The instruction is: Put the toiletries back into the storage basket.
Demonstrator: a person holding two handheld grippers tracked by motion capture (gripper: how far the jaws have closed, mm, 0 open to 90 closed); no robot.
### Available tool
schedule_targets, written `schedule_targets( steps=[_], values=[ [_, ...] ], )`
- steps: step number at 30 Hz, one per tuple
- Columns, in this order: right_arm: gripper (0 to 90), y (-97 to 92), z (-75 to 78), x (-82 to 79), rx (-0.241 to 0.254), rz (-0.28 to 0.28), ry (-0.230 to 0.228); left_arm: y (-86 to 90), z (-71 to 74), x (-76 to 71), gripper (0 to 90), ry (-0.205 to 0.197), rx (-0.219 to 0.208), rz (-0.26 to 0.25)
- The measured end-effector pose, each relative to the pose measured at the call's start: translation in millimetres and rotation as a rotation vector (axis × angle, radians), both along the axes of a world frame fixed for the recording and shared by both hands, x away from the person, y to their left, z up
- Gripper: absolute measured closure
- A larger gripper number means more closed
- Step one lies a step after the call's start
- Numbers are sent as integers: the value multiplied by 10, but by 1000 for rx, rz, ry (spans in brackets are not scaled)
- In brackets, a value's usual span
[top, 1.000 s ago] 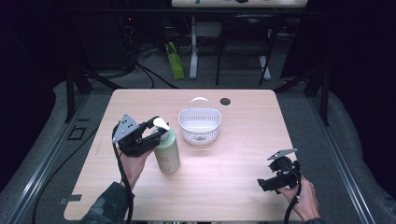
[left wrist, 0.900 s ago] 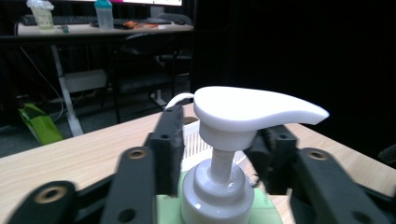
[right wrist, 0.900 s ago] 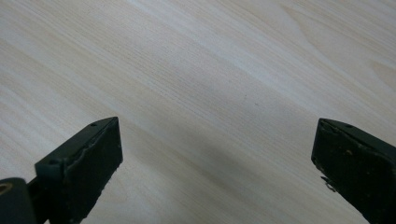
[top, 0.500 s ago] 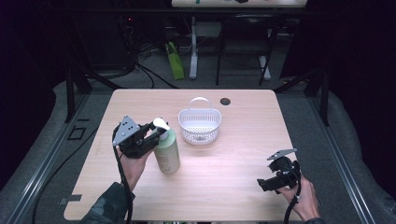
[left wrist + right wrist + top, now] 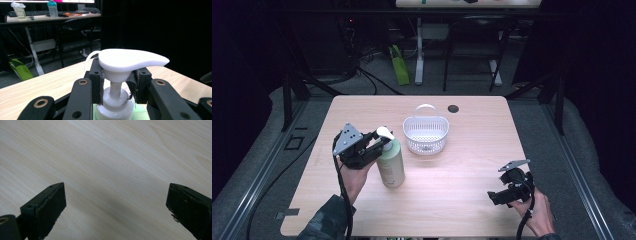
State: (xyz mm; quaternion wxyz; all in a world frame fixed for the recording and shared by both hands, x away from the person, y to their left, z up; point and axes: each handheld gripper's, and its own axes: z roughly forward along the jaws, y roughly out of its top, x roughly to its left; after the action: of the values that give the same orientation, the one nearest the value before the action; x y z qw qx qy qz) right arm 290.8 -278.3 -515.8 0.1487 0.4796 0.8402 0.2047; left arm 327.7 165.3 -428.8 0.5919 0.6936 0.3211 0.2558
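Table, 9 o'clock side: left gripper (image 5: 379,141) has just closed its jaws and pinches the pump neck of the bottle (image 5: 391,164).
Bottle: upright on table (image 5: 462,195), just at 8 o'clock of white basket (image 5: 426,135), apart from it.
Pump head (image 5: 130,59): white, above the jaws.
Right gripper (image 5: 499,195): 4 o'clock corner, jaws spread, holding nothing.
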Motion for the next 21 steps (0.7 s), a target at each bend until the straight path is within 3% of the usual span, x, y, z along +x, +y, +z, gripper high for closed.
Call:
schedule_targets(
  steps=[21],
  values=[
    [22, 13, 5, -6, -1, 8, -4, 13, 182, -42, 674, -21, -17, -7]
  ],
)
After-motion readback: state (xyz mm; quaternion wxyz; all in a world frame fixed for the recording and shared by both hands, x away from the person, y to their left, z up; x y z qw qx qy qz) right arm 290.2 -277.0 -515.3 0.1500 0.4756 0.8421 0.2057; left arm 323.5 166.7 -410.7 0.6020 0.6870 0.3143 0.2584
